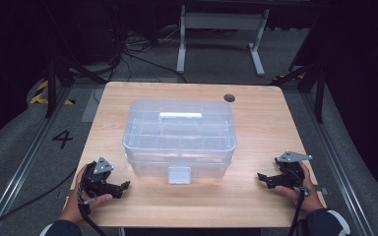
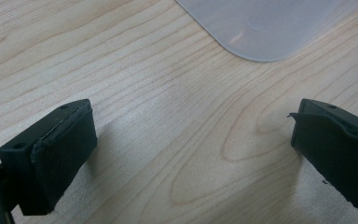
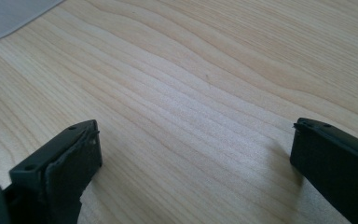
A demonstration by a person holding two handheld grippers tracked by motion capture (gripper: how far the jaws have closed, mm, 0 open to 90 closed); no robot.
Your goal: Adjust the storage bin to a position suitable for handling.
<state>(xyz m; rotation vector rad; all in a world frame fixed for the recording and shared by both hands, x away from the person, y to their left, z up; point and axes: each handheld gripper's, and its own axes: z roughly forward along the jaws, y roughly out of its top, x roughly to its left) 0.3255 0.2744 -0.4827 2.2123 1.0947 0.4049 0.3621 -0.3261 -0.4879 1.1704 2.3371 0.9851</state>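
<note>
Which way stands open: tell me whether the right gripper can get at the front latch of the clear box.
Probably yes. The right gripper rests open on the table, and bare wood lies between it and the latch at the front of the clear box.

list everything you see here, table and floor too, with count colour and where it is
storage box: 1, clear plastic with lid on, middle of the table
latch: 1, clear, front side of the box, facing the person
handle: 1, whitish, lying flat on the lid
table: 1, light wood, centre of the high view
hole cover: 1, dark, far right part of the tabletop
desk frame: 1, white, on the floor behind the table
cables: several, black, floor at far left
number 4: 1, black, floor left of the table
left gripper: 1, black, near left of the table, open
right gripper: 1, black, near right of the table, open
hands: 2, one around each gripper
</note>
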